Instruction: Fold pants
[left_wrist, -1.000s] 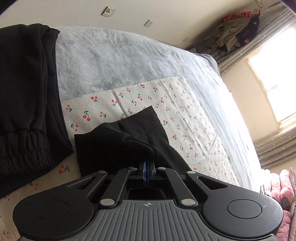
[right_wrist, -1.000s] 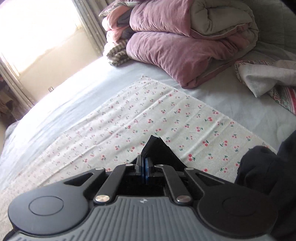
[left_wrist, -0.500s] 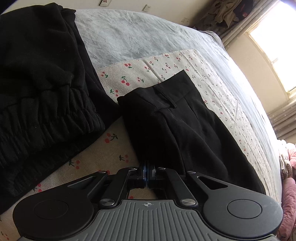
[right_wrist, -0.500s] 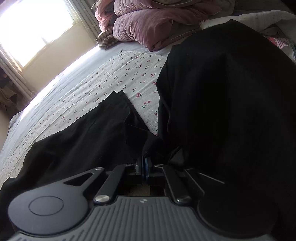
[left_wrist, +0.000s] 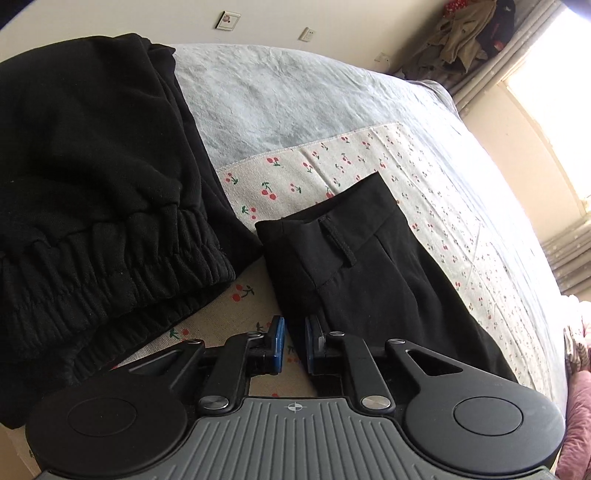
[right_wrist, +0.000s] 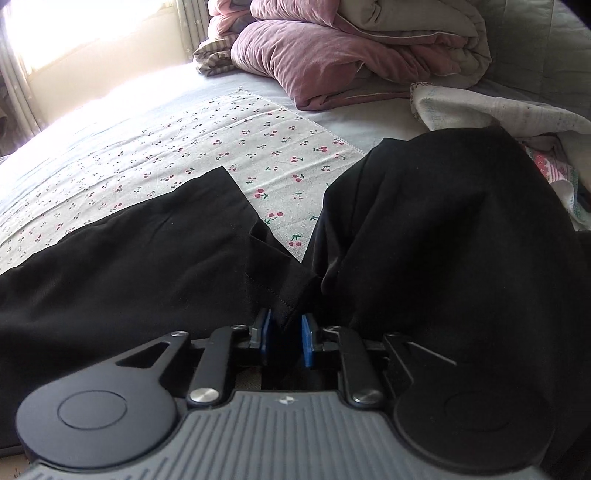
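We tilt both grippers steeply down toward the bed (left_wrist: 332, 96). The left gripper (left_wrist: 294, 341) has just parted its fingers slightly; the black pants (left_wrist: 369, 273) lie on the cherry-print cloth (left_wrist: 369, 147) just ahead, their edge against the right-hand pad. The right gripper (right_wrist: 284, 339) has also just been opening, with a pants (right_wrist: 129, 266) fold loose between its fingers.

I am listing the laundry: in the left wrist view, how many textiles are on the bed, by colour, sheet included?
Black: 2, dress pants and elastic-banded garment
Cherry-print: 1, cloth
Grey: 1, bedsheet
Pink: 1, quilt
Total: 5
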